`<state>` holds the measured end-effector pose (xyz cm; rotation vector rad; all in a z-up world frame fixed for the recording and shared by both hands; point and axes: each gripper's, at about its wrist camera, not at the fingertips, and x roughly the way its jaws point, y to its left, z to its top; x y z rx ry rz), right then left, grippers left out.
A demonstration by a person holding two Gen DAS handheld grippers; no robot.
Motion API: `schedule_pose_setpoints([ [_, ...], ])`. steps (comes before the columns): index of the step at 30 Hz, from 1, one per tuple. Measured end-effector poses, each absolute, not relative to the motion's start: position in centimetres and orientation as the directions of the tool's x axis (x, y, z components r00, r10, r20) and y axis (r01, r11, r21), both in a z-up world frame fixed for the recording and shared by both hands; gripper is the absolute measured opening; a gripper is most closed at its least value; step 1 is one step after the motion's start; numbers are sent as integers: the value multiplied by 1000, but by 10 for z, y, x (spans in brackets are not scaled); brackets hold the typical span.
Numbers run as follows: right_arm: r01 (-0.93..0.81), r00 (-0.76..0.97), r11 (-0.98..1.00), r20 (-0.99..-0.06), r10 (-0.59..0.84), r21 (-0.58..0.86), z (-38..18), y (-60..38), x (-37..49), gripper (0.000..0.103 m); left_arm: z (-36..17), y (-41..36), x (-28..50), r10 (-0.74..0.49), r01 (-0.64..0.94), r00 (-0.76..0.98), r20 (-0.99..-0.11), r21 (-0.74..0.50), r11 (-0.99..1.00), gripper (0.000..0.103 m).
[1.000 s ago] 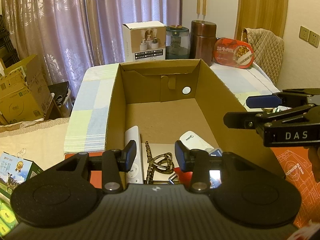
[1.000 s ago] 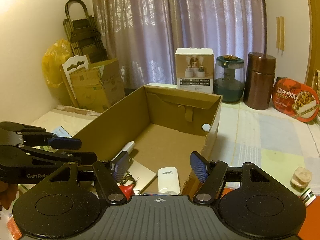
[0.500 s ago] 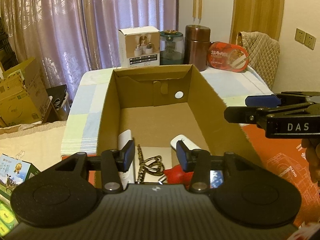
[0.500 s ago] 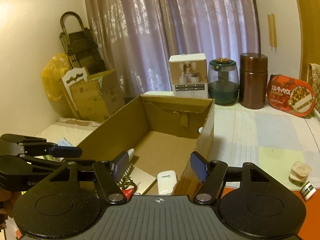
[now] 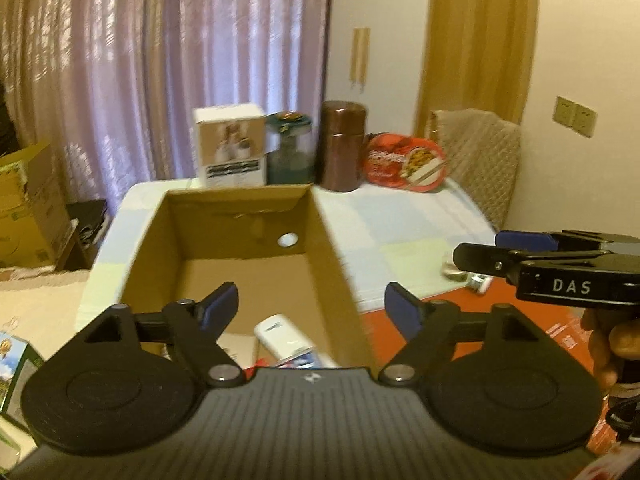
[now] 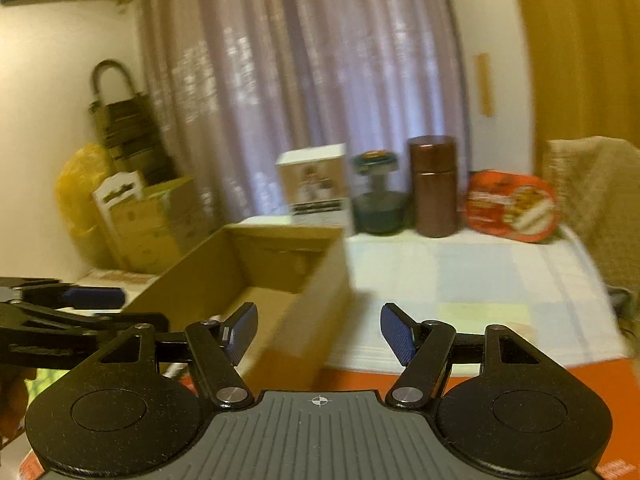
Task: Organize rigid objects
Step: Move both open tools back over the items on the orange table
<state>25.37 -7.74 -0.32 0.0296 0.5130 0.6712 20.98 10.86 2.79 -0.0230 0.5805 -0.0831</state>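
Observation:
An open cardboard box [image 5: 332, 248] stands on the table in front of me; it also shows in the right wrist view [image 6: 320, 280]. A white device [image 5: 280, 334] lies inside it near the front. My left gripper [image 5: 312, 310] is open and empty, held above the box's near end. My right gripper [image 6: 318, 330] is open and empty, above the box's right wall. It also shows from the side in the left wrist view [image 5: 516, 252]. Small objects [image 5: 468, 276] lie on the cloth to the right of the box, blurred.
At the table's back stand a white carton [image 5: 230, 146], a teal jar [image 5: 290, 148], a brown canister [image 5: 342, 146] and a red food tray [image 5: 404, 162]. An orange mat [image 5: 560, 320] covers the near right. A padded chair [image 5: 476, 156] stands at the back right; cardboard boxes [image 5: 24, 204] at the left.
Both grippers have pulled back and risen, and the views have swung right. The left gripper's jaws have opened wider. Both views are blurred by motion.

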Motion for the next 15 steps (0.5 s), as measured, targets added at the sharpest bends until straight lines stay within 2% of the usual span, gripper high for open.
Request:
schedule_pose_setpoints([
  [4,-539,707,823,-435,558,179,1,-112,256,74,31,80,214,-107,103,837,-536,-38,994,85],
  [15,-382,778,918,-498,383,109,-22,-207,269,75,5,6,230,-194,188,809,-554,-69,980,88],
])
